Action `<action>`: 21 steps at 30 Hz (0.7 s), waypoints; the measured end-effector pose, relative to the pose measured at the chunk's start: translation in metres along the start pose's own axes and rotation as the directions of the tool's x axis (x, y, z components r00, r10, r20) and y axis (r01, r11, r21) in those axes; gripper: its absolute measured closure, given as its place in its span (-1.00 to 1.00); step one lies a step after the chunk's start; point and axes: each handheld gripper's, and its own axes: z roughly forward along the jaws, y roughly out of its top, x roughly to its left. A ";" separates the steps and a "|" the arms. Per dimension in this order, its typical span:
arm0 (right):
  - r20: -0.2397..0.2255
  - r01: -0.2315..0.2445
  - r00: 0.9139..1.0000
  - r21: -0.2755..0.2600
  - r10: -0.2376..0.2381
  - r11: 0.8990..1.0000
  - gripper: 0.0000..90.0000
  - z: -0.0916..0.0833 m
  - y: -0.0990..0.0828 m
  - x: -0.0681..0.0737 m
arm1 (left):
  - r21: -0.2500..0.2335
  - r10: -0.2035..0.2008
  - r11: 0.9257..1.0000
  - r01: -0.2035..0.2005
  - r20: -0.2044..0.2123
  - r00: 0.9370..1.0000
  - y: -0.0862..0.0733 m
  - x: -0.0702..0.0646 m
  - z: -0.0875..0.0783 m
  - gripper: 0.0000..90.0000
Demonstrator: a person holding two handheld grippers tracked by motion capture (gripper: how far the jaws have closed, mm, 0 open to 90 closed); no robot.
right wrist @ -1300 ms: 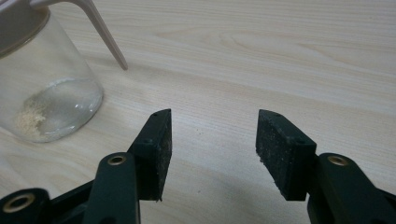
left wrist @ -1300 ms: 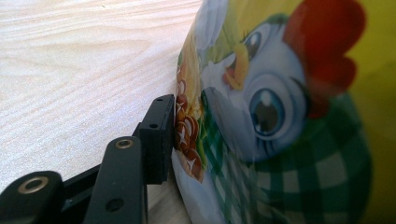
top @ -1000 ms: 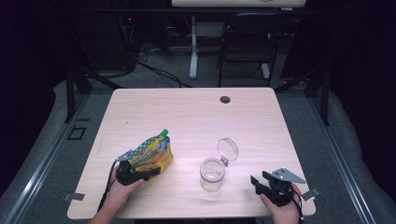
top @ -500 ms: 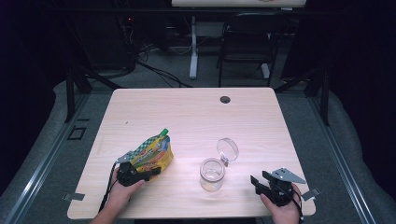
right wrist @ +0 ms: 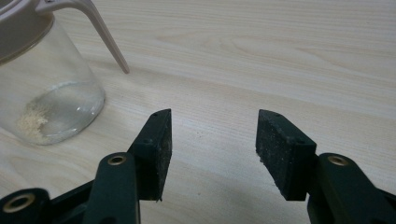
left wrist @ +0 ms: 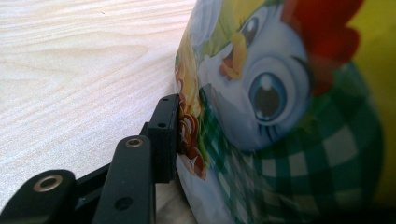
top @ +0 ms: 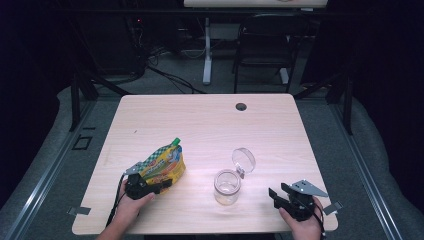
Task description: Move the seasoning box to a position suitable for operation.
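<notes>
A colourful spouted pouch (top: 165,164) printed with a cartoon chicken lies on the wooden table (top: 210,125) between the jaws of the left gripper (top: 150,186), which have just been closing; one pad (left wrist: 167,135) already presses its side. The right gripper (top: 280,196) rests with jaws wide and empty, an open-lidded glass jar (top: 227,186) near its fingertips.

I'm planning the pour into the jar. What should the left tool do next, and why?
Probably finish closing on the pouch. The left tool has the pouch between its jaws, which have just been closing; one pad already touches the printed side. The pouch lies on the table and the open jar stands to its right, so a firm grip should come before any lift.
</notes>
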 end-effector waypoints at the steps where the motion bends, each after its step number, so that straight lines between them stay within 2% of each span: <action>1: 0.000 0.000 1.000 0.000 0.000 1.000 0.02 0.000 0.000 0.000 | 0.000 0.000 1.000 0.000 0.001 1.000 0.000 0.000 0.000 0.29; 14: 0.000 0.003 1.000 0.004 -0.003 1.000 0.02 0.000 0.000 0.000 | -0.020 0.019 1.000 -0.019 0.020 1.000 0.006 -0.004 -0.007 0.30; 21: -0.003 -0.001 1.000 0.001 0.001 1.000 0.02 0.003 0.001 0.001 | -0.034 0.019 0.999 -0.020 -0.007 1.000 0.008 -0.006 -0.016 0.30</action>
